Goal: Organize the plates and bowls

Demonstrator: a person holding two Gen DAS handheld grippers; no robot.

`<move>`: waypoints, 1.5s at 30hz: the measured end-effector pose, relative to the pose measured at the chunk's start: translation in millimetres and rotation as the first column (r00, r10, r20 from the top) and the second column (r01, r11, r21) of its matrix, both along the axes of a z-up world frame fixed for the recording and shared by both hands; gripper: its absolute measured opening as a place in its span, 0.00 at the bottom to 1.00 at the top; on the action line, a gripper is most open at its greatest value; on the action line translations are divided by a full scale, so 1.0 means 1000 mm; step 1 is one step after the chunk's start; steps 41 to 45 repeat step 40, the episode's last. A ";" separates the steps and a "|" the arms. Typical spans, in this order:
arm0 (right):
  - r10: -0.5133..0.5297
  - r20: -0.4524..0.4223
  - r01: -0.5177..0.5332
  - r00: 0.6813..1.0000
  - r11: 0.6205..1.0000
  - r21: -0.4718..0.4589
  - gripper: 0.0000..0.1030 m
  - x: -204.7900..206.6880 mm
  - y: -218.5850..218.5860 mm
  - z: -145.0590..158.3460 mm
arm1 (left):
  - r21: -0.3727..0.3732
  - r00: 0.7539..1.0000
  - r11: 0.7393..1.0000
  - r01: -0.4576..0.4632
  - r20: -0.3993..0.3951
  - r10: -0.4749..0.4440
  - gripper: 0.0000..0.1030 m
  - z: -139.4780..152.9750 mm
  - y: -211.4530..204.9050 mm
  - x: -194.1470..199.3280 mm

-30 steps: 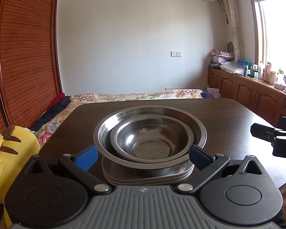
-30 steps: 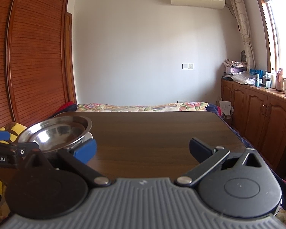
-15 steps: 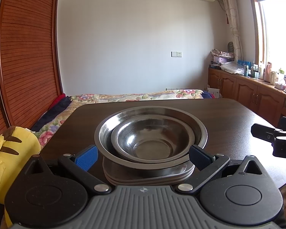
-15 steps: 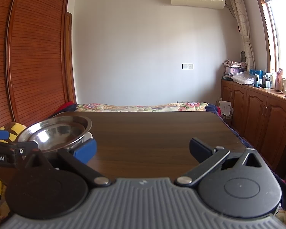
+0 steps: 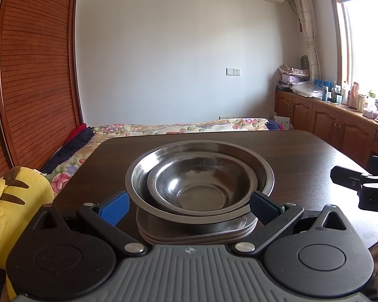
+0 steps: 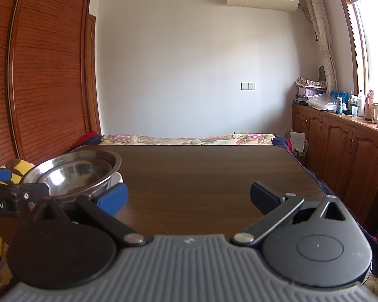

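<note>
We judge the stacking to be nearly or fully done: a small steel bowl (image 5: 201, 183) sits nested in a larger steel bowl (image 5: 199, 176), and both rest on a pile of flat plates (image 5: 196, 231) at the near left part of the dark wooden table (image 5: 302, 156). Our left gripper (image 5: 189, 205) faces the stack with its jaws spread wide, one blue pad on each side of the plates' near edge, gripping nothing. Our right gripper (image 6: 189, 196) is to the right of the stack, likewise spread wide and empty, over bare tabletop. If anything remains, we think it is only squaring the pile or drawing both tools back; no loose dish shows in either view. The stack stands close to the table's near edge, so any nudge should push it farther in, not toward us. To the right and beyond, the table lies open for moving; a yellow plush toy (image 5: 15, 201) sits off its left side.
</note>
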State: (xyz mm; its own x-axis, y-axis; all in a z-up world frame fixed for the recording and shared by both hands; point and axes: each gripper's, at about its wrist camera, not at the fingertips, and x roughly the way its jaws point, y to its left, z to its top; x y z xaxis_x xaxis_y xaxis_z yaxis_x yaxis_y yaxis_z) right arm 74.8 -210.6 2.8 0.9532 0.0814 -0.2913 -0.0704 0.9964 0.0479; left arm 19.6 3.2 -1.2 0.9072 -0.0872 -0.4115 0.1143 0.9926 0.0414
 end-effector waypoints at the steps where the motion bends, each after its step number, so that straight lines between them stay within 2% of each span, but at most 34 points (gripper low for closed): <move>1: 0.000 -0.001 0.000 1.000 1.000 0.000 1.00 0.000 0.000 0.000 | 0.000 1.000 1.000 0.000 0.000 0.000 1.00 0.000 0.001 0.000; 45: -0.002 -0.008 0.002 1.000 1.000 -0.008 1.00 0.002 0.001 -0.002 | 0.004 1.000 1.000 -0.008 0.002 0.008 1.00 0.002 0.001 0.000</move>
